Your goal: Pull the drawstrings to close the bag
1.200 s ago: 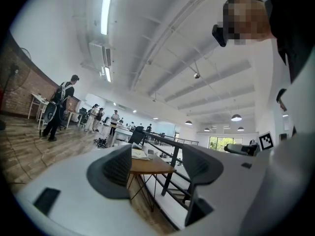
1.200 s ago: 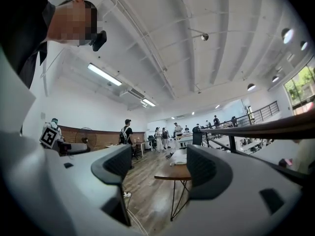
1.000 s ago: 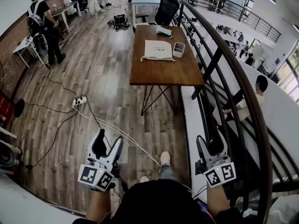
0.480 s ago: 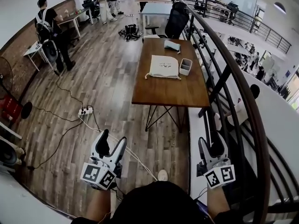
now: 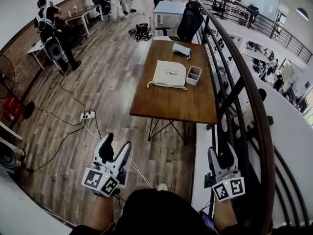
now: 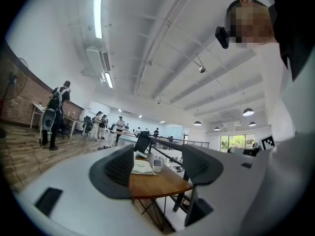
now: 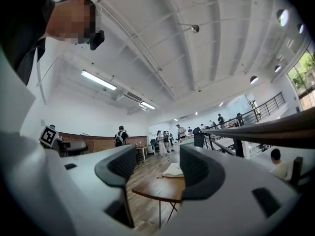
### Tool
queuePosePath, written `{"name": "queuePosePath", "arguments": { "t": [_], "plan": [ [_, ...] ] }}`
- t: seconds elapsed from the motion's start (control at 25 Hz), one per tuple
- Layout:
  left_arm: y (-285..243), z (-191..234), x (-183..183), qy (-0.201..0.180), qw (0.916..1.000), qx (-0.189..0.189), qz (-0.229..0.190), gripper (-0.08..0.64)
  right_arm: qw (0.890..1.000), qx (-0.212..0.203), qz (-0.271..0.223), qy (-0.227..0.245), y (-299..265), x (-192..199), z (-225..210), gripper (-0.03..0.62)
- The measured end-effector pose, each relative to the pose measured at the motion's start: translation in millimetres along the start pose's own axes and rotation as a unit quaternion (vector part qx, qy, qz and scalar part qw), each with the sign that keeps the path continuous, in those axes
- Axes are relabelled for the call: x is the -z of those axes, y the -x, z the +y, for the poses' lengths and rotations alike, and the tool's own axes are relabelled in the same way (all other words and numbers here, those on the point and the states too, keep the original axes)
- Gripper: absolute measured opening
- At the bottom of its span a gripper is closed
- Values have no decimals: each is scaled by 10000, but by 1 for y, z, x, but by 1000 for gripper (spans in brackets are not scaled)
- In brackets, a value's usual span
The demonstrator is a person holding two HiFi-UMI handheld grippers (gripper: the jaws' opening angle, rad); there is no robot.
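Observation:
A cream drawstring bag (image 5: 170, 74) lies flat on the far half of a wooden table (image 5: 171, 104), with its cords trailing toward the near side. Both grippers are held level above the floor, well short of the table. My left gripper (image 5: 118, 143) is open with nothing in it. My right gripper (image 5: 222, 153) is also open; its jaws have just been closing a little, with nothing between them. The left gripper view shows the bag (image 6: 142, 167) far ahead between the jaws. In the right gripper view the bag (image 7: 172, 170) also sits on the distant table (image 7: 162, 188).
A grey cup (image 5: 193, 75) stands right of the bag and a blue-grey cloth (image 5: 182, 49) lies behind it. A dark railing (image 5: 244, 82) runs along the right. A power strip (image 5: 87, 115) with cables lies on the floor. An office chair (image 5: 190, 21) stands beyond the table; people (image 5: 46, 28) stand far left.
The table and bag have come nearer and look larger as the person walks toward them. Both grippers have travelled forward with the person, still held level.

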State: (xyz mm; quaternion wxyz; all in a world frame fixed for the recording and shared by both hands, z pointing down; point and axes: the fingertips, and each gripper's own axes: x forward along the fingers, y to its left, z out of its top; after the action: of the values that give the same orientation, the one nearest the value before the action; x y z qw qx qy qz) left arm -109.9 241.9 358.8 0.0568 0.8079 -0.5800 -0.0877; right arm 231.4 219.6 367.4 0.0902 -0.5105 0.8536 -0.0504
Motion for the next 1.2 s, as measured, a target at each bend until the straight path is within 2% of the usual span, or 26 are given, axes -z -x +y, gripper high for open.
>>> {"name": "queuePosePath", "arguments": {
  "t": [0.4, 0.56, 0.72, 1.2],
  "plan": [
    [-45, 7, 10, 26, 9999, 11, 105, 311, 9999, 24, 80, -133, -37, 9, -31, 270],
    [-73, 26, 10, 63, 9999, 23, 81, 311, 9999, 60, 88, -93, -64, 10, -41, 258],
    [-108, 42, 9, -59, 9998, 173, 106, 311, 9999, 87, 59, 34, -96, 9, -48, 238],
    [-211, 113, 2, -134, 9983, 549, 161, 310, 9994, 131, 97, 293, -218, 10, -61, 235]
  ]
}}
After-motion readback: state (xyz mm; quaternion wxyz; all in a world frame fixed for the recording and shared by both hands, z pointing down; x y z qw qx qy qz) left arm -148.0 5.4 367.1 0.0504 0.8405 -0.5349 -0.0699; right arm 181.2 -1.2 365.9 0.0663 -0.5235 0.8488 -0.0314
